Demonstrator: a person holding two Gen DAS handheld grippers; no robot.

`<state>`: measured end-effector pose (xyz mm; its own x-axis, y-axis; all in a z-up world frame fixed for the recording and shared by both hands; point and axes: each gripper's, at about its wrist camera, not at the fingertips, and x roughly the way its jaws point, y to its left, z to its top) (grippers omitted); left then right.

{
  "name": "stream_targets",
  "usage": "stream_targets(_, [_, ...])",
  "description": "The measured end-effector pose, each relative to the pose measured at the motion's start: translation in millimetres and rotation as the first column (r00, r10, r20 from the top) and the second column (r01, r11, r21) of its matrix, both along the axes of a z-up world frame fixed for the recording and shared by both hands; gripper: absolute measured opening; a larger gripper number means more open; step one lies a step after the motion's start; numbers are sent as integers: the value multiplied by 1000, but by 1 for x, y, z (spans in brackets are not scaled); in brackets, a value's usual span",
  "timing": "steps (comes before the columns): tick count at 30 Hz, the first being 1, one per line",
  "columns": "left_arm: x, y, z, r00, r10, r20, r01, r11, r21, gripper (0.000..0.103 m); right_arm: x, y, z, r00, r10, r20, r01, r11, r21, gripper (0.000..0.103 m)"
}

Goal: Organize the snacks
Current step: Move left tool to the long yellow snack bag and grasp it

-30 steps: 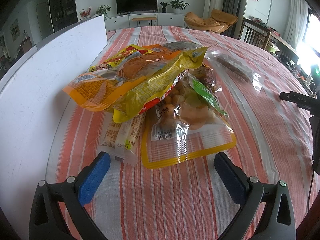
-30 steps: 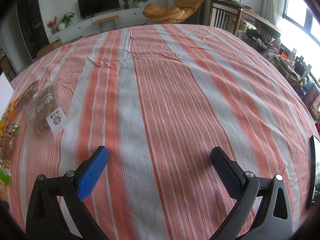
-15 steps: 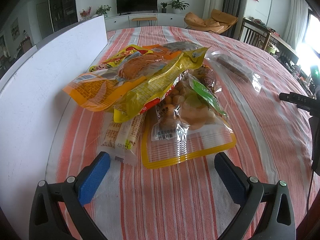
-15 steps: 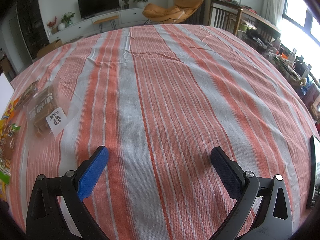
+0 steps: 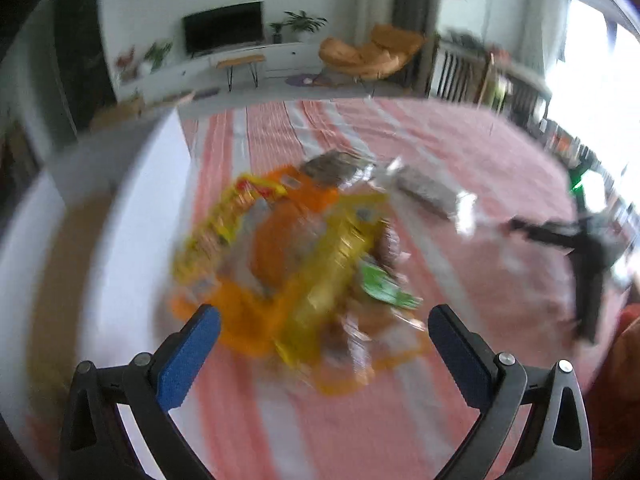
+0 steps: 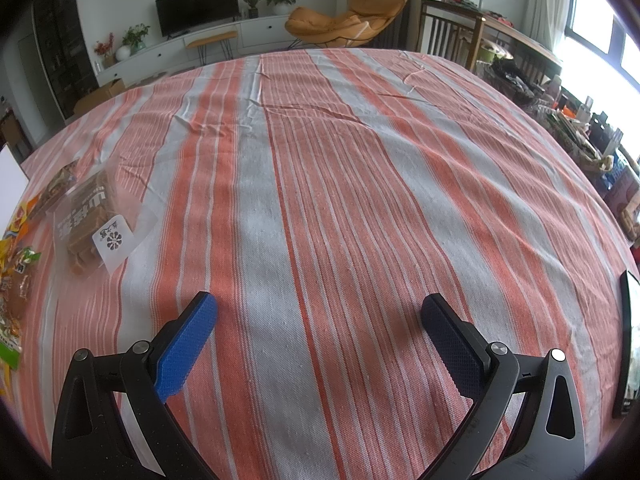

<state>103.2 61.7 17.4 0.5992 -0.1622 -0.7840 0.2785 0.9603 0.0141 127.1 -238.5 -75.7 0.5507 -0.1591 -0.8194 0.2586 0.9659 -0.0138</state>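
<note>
A pile of snack bags (image 5: 304,248), orange, yellow and green, lies on the striped tablecloth, blurred in the left wrist view. My left gripper (image 5: 324,320) is open and empty, raised above the pile's near edge. A clear bag of brown biscuits (image 6: 90,216) lies apart from the pile; it also shows in the left wrist view (image 5: 432,192). My right gripper (image 6: 318,314) is open and empty over bare cloth, well right of the biscuit bag. The pile's edge (image 6: 12,280) shows at the far left of the right wrist view.
A white box wall (image 5: 132,208) stands left of the pile, with its brown inside (image 5: 60,280) showing. The right gripper's black frame (image 5: 580,248) is at the right. A dark flat device (image 6: 626,340) lies at the table's right edge.
My left gripper has lifted and tilted quickly, so the view is blurred, the pile looks farther away and the box's inside shows. The right gripper has not moved.
</note>
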Motion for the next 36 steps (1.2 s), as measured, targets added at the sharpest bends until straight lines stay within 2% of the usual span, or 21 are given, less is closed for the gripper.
stream_targets(1, [8, -3, -2, 1000, -25, -6, 25, 1000, 13, 90, 0, 0, 0, 1000, 0, 0, 0, 1000, 0, 103])
stream_targets(2, [16, -8, -5, 998, -51, -23, 51, 998, 22, 85, 0, 0, 0, 1000, 0, 0, 0, 1000, 0, 103])
stream_targets(4, [33, -23, -19, 992, -98, -79, 103, 993, 66, 66, 0, 0, 0, 1000, 0, 0, 0, 1000, 0, 103])
stream_targets(6, [48, -36, -36, 987, -106, -122, 122, 985, 125, 56, 0, 0, 0, 1000, 0, 0, 0, 1000, 0, 103])
stream_targets(7, [53, -36, -41, 986, -99, -134, 116, 985, 126, 53, 0, 1, 0, 1000, 0, 0, 0, 1000, 0, 103])
stream_targets(9, [65, -30, -47, 984, -80, -160, 91, 994, 64, 50, 0, 0, 0, 1000, 0, 0, 0, 1000, 0, 103])
stream_targets(12, [73, -15, -52, 980, -45, -195, 39, 999, -36, 36, 0, 0, 0, 1000, 0, 0, 0, 1000, 0, 103])
stream_targets(15, [73, -10, -53, 970, -66, -235, 47, 995, -86, 35, 0, 0, 0, 1000, 0, 0, 0, 1000, 0, 103])
stream_targets(20, [67, -3, -52, 962, -80, -263, 54, 993, -104, 34, 0, 0, 0, 1000, 0, 0, 0, 1000, 0, 103])
stream_targets(27, [70, 4, -52, 971, 3, -241, -27, 995, -99, 23, 0, 0, 0, 1000, 0, 0, 0, 1000, 0, 103])
stream_targets(36, [64, 10, -52, 974, 23, -224, -44, 995, -90, 23, 0, 0, 0, 1000, 0, 0, 0, 1000, 0, 103])
